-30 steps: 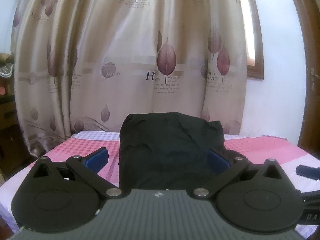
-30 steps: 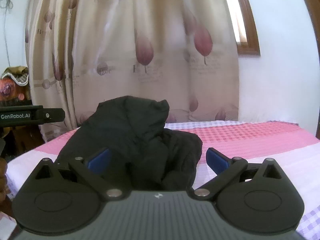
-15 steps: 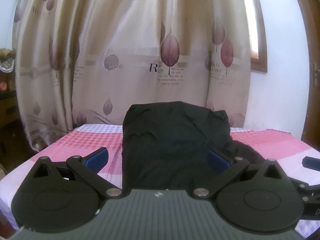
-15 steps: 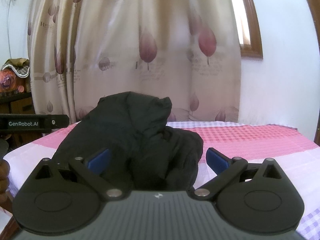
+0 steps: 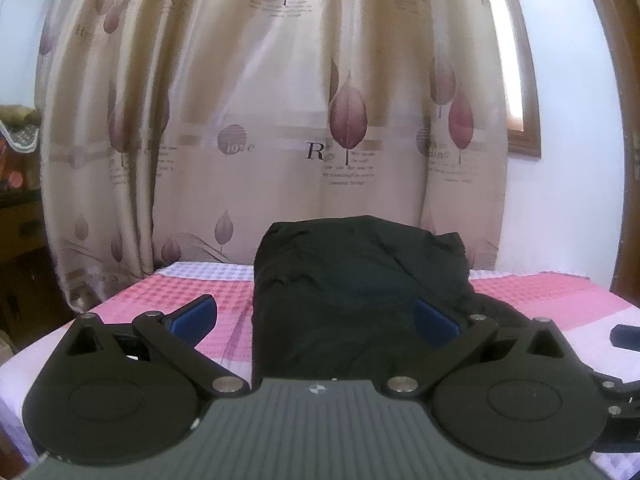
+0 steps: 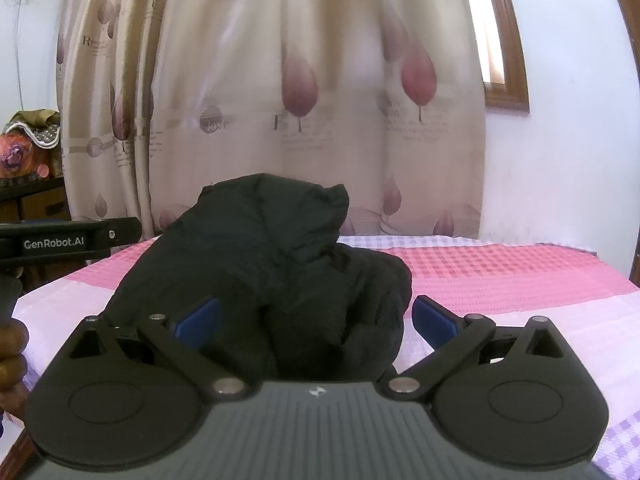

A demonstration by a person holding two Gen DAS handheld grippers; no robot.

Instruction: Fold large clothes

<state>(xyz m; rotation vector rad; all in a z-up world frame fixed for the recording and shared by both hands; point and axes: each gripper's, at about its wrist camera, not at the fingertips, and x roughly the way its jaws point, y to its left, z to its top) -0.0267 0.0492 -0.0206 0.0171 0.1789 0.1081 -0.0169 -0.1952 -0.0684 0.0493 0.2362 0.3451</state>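
Note:
A black garment (image 5: 360, 288) lies in a thick folded bundle on the bed. In the left wrist view it fills the middle, just ahead of my left gripper (image 5: 316, 318). That gripper is open, and its right blue pad (image 5: 434, 322) shows against the cloth. The right wrist view shows the same garment (image 6: 280, 264) lumpy and creased, with a rumpled part on its right. My right gripper (image 6: 316, 318) is open in front of it and holds nothing. The garment's near edge is hidden behind both gripper bodies.
The bed cover (image 6: 500, 276) is pink and lilac check, with bare cover right of the bundle. A leaf-print curtain (image 5: 320, 140) hangs behind the bed. Dark furniture (image 5: 20, 240) stands at the left. The left gripper's body (image 6: 68, 240) and a hand (image 6: 12, 352) show at that side.
Both cameras have shifted slightly. The black bundle stays where it was, and both grippers stay open.

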